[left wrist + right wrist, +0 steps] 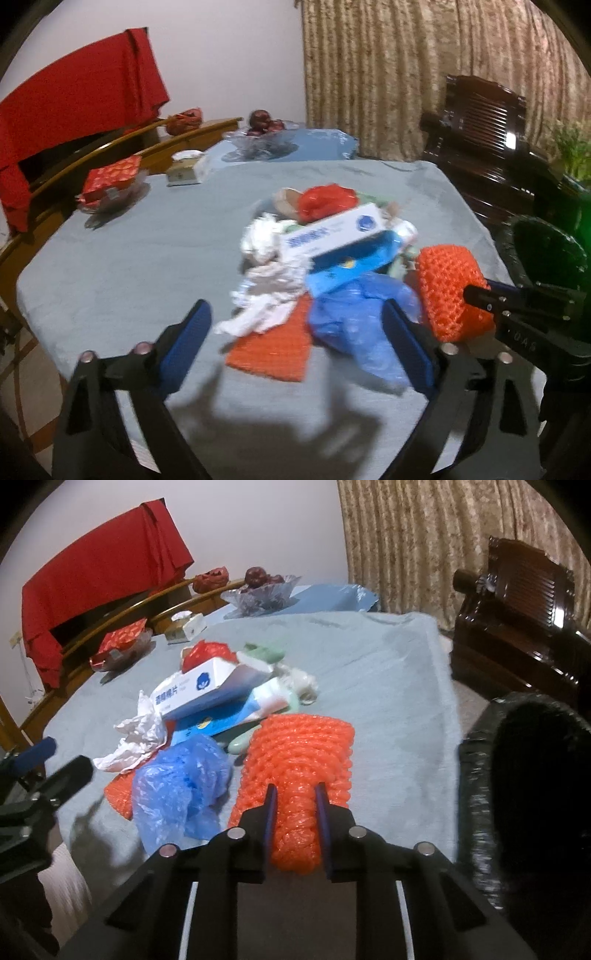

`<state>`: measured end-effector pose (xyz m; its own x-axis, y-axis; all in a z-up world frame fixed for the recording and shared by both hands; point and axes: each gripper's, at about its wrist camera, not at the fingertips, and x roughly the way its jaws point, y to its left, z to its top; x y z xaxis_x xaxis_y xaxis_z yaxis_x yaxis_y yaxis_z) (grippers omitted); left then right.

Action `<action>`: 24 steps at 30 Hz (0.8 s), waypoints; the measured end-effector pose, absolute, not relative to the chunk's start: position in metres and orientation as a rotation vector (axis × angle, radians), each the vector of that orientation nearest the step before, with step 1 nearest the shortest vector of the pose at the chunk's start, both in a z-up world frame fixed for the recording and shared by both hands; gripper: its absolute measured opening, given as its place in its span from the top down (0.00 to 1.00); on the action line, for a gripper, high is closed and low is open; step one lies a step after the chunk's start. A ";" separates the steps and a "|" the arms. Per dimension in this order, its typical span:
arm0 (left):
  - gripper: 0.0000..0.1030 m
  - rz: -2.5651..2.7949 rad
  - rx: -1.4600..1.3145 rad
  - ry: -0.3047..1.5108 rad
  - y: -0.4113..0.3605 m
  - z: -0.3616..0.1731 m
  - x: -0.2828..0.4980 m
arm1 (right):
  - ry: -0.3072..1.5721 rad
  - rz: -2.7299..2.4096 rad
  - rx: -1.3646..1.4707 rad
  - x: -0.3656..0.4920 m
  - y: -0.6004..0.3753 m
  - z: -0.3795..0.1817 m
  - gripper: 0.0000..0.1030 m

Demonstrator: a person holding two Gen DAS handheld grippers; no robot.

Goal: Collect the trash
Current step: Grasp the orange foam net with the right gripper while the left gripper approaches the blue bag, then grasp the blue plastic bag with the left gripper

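Observation:
A heap of trash lies on the grey-blue tablecloth [122,266]: a white and blue carton [332,230], crumpled white paper [266,284], a red plastic bag [325,201], a blue plastic bag [354,317] and a flat orange foam net [273,349]. My right gripper [297,794] is shut on a second orange foam net [299,760], pinching its near end. My left gripper [297,317] stands open just short of the heap, with the white paper, the flat net and the blue bag in its gap, untouched. In the left wrist view, the right gripper's held net [452,291] shows at the right.
A black bin lined with a dark bag [528,805] stands off the table's right edge. A glass fruit bowl [264,144], a tissue box [186,171] and a dish of red wrapping [110,184] sit further back. A dark wooden chair [480,147] is beyond the right corner.

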<state>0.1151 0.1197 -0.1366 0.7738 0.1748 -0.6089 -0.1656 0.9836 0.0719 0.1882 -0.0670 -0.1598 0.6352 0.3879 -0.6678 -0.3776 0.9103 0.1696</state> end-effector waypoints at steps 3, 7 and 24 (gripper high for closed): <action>0.22 0.155 0.026 0.677 0.106 -0.144 0.123 | 0.751 0.423 0.019 0.185 -0.079 -0.153 0.80; 0.25 0.130 0.049 0.695 0.089 -0.155 0.132 | 0.737 0.413 0.000 0.182 -0.087 -0.150 0.80; 0.85 0.106 -0.004 0.819 0.082 -0.185 0.155 | 0.741 0.407 0.014 0.188 -0.095 -0.157 0.80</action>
